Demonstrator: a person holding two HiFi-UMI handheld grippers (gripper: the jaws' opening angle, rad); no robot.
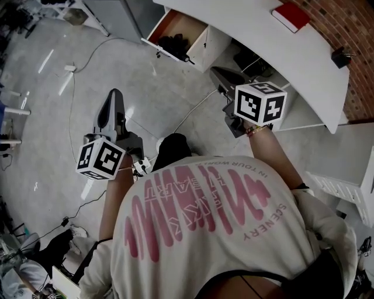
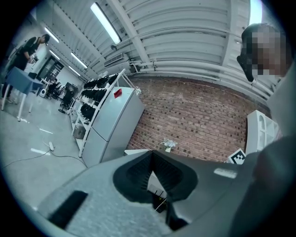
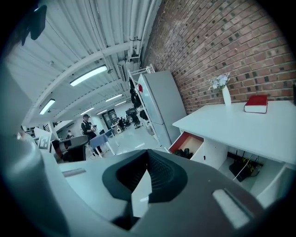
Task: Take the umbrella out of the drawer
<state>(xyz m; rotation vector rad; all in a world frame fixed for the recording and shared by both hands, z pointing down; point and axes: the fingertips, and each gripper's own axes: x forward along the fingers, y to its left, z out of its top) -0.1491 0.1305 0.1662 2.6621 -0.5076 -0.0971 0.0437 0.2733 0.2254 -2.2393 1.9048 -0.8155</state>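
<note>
A white desk drawer (image 1: 197, 47) with an orange-brown inside stands pulled open at the top of the head view. A black folded umbrella (image 1: 173, 42) lies in it. The right gripper view shows the same drawer (image 3: 196, 142) ahead, with the dark umbrella (image 3: 184, 152) inside. My right gripper (image 1: 215, 71) is shut on nothing and points toward the drawer, still short of it. Farther back over the floor, my left gripper (image 1: 114, 94) is also shut and empty. The jaws meet in both gripper views, left gripper (image 2: 151, 155) and right gripper (image 3: 147, 155).
The white desk (image 1: 263, 41) carries a red book (image 1: 290, 16) and, in the right gripper view, a vase of flowers (image 3: 225, 95). Cables (image 1: 76, 99) run over the grey floor. A grey cabinet (image 2: 111, 125) stands by the brick wall. People stand far off in the room.
</note>
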